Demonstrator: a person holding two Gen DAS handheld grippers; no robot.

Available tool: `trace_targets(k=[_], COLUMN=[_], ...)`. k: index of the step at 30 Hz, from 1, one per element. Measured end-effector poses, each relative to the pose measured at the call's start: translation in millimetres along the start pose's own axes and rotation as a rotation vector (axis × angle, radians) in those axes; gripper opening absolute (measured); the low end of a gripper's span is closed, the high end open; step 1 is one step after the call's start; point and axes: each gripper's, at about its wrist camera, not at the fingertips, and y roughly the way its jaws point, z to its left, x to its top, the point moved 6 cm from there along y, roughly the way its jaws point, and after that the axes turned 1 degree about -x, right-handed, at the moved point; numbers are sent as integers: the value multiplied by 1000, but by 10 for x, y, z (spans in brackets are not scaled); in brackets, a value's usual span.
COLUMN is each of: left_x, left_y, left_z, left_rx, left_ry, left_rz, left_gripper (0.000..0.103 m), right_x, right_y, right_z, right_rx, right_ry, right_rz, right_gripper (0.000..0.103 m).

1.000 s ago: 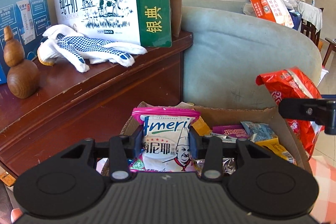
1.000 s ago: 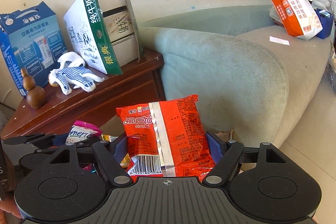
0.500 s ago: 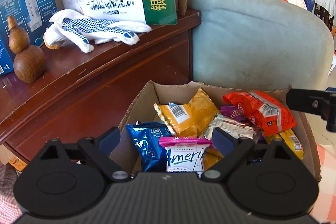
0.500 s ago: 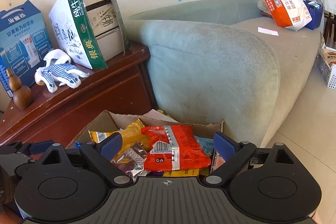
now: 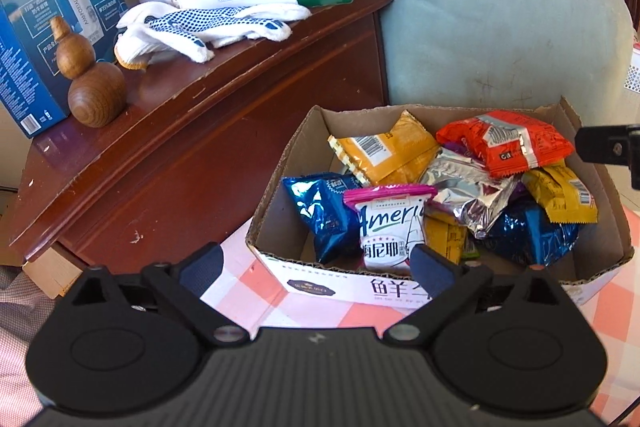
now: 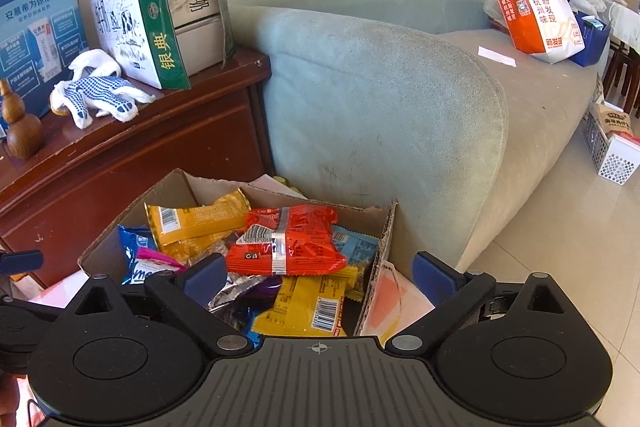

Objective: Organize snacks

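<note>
snacks lie heaped in the open cardboard box [image 5: 280, 267] beside the sofa [image 6: 380, 99]. the red packet [image 6: 286, 245] rests on top, the white-and-pink packet [image 5: 390, 223] at the near wall. left tool [image 5: 316, 263] and right tool [image 6: 318, 269] both stand wide, holding nothing.

red snack pack [image 5: 506, 141], blue-dotted white gloves [image 5: 208, 23], pink-checked cloth [image 5: 256, 287]

Both grippers look the same: left gripper [image 5: 316, 263] and right gripper [image 6: 320, 269], black ribbed bodies, round discs, silver screws, blue padded jaws.
</note>
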Motion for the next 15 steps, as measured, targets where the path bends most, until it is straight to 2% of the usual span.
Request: trace_targets(k=[9,15], left_x=[8,40], left_y=[-41,44], left_z=[61,49], left_rx=[2,8], left_ry=[-32,-34], left_rz=[13,26], left_gripper=[100,100], right_x=[-179,-183], right_y=[-32,38], right_z=[58,57], right_rx=[-38,-48], right_ry=[-76,-54], right_rz=[35,57], right_gripper=[101,101])
